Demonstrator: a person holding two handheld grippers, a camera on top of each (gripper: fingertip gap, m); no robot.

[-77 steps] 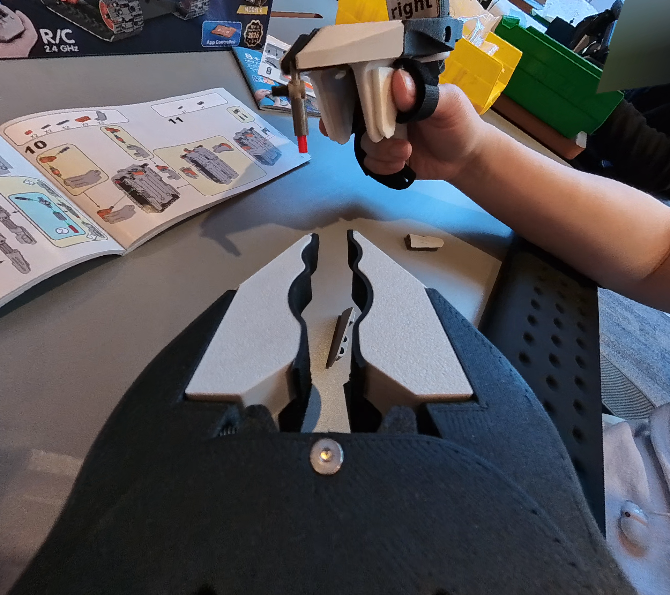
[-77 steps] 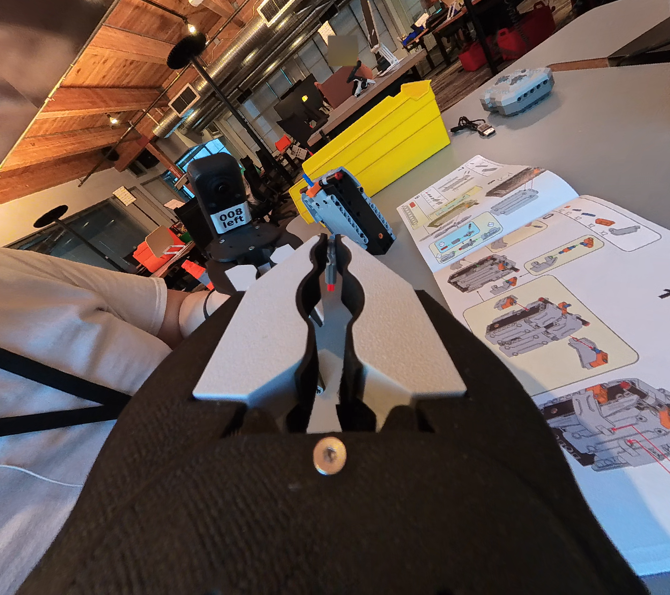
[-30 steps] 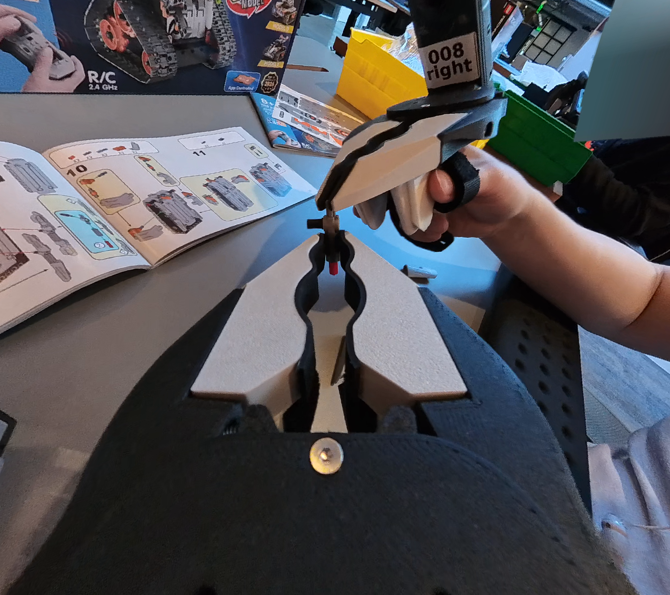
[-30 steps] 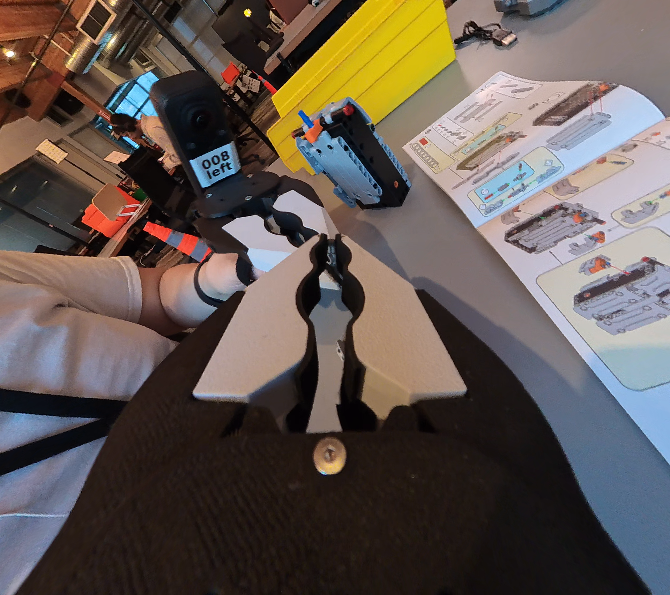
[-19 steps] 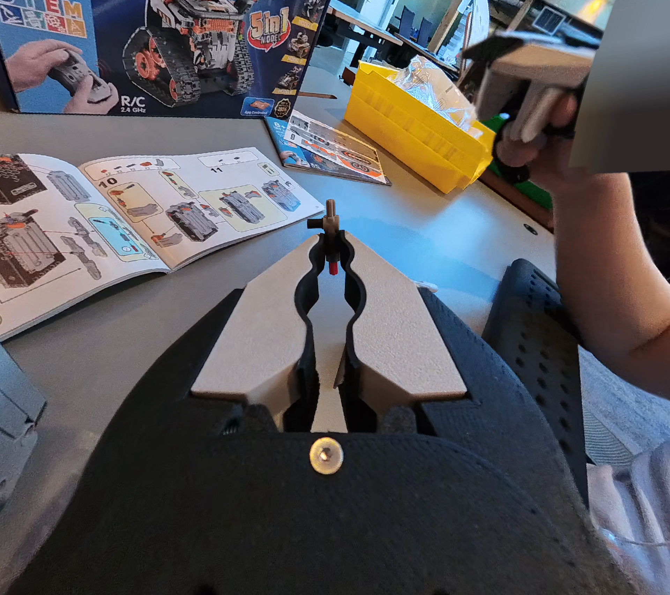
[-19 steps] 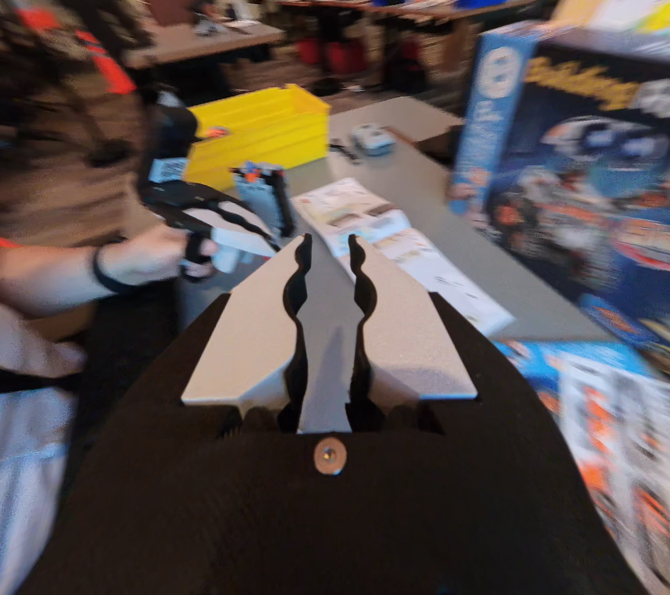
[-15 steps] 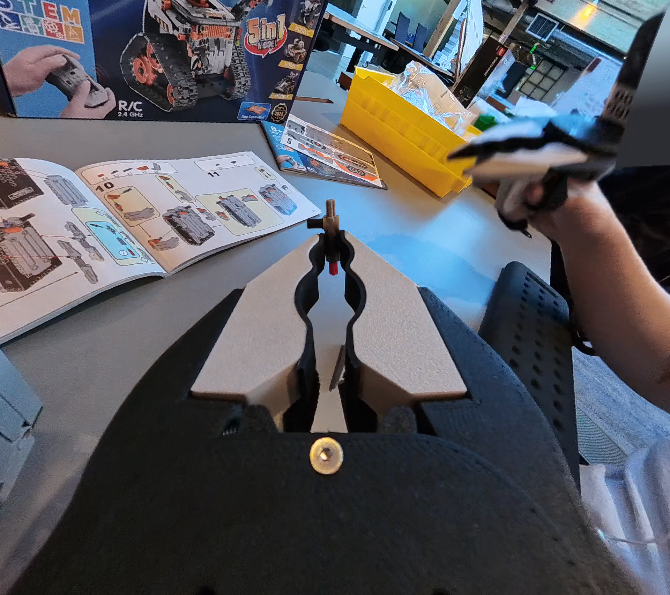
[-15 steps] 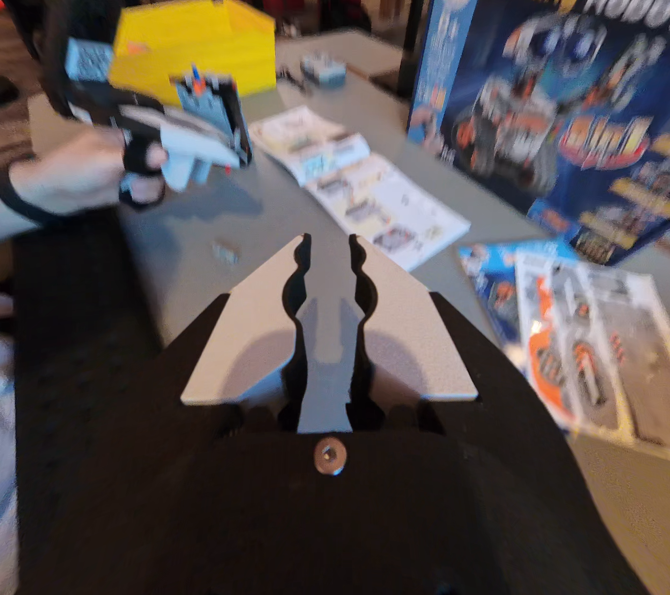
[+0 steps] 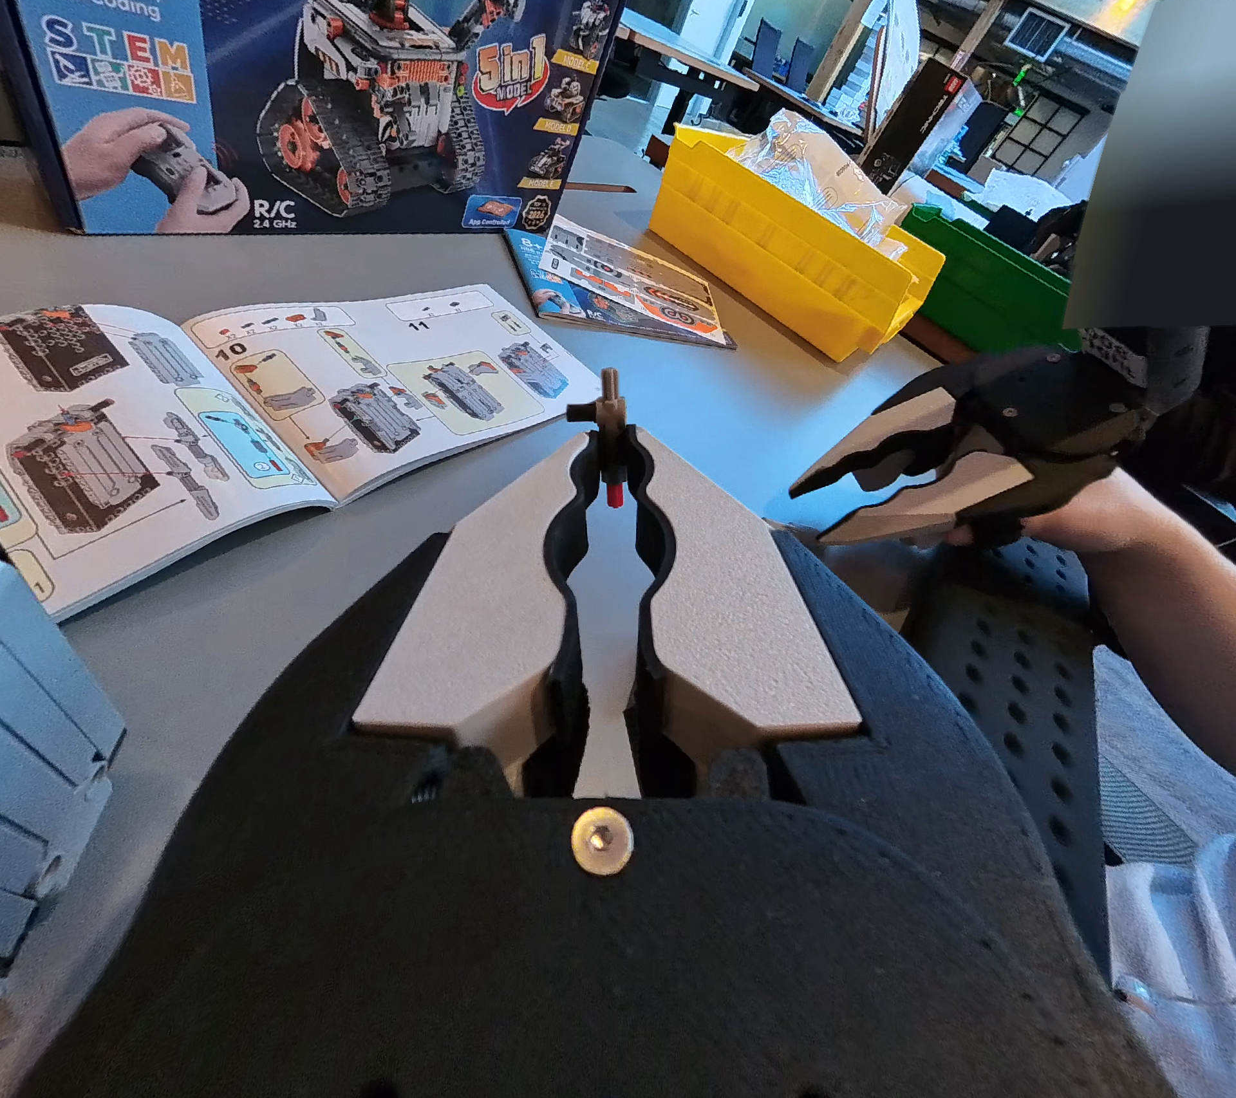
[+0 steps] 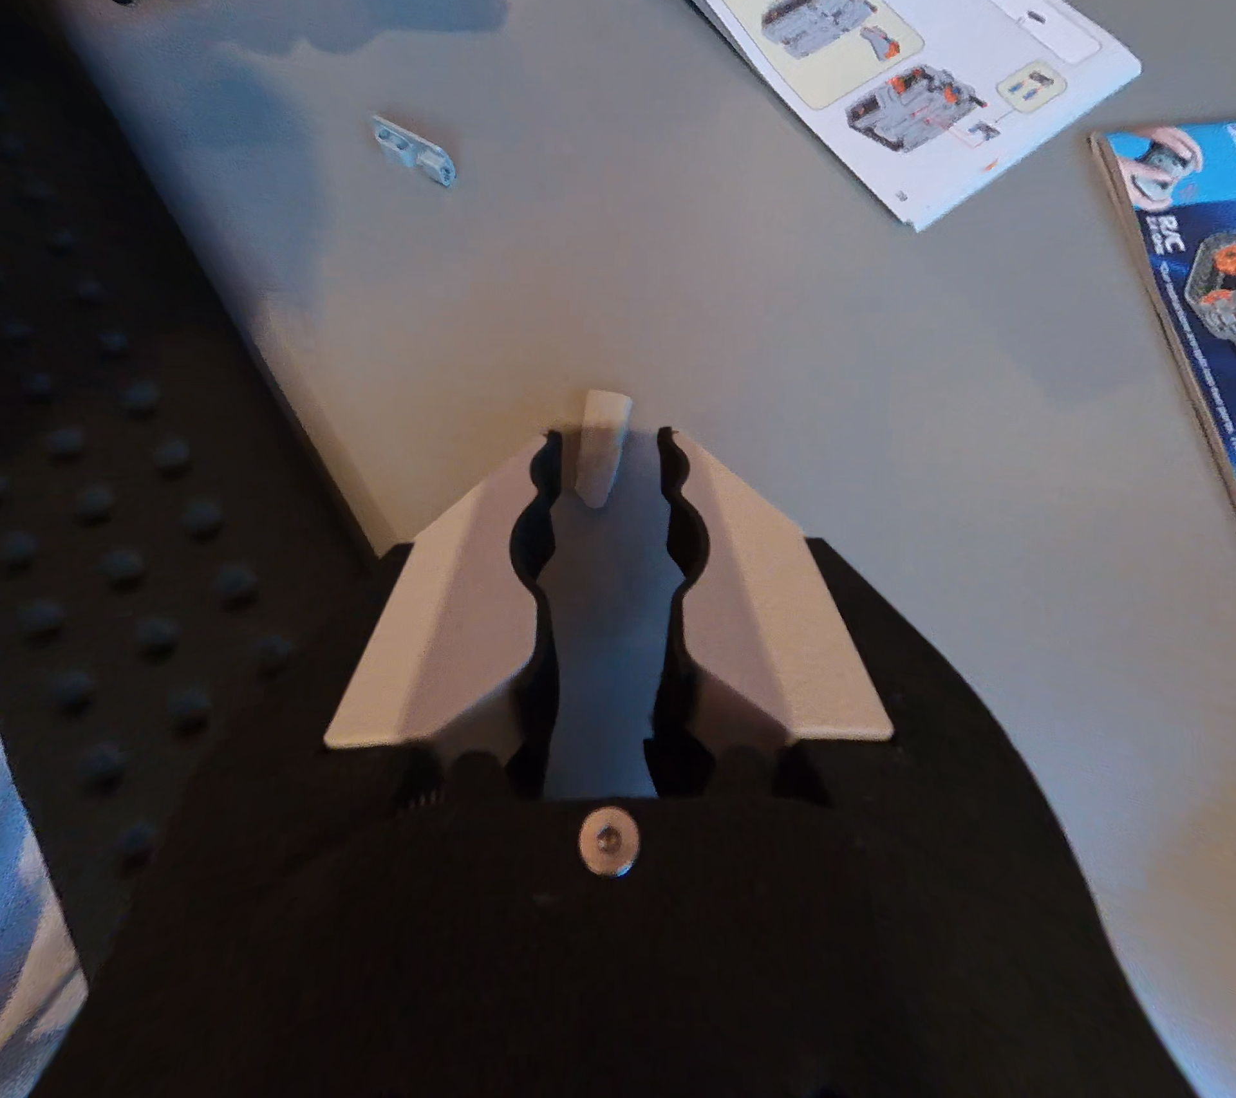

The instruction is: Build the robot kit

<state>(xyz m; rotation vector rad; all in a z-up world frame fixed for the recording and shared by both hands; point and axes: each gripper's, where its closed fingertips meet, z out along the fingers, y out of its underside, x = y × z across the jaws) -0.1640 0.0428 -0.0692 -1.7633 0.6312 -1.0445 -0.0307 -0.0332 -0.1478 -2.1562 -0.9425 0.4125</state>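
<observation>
Slippage is the chief risk: the left gripper (image 9: 610, 444) is pinching a thin grey axle piece (image 9: 610, 430) with a red tip by its fingertips alone, so any tilt could be dropping it onto the grey table (image 9: 702, 410). At its 3 o'clock the right gripper (image 10: 605, 437), jaws parted and empty, is straddling a small pale part (image 10: 602, 447) lying on the table, which could be skidding away if one finger is nudging it first.

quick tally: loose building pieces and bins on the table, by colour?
Grey pieces: 3, axle piece in left gripper, beam, small piece at right gripper
Yellow bins: 1
Green bins: 1
Total: 5
</observation>
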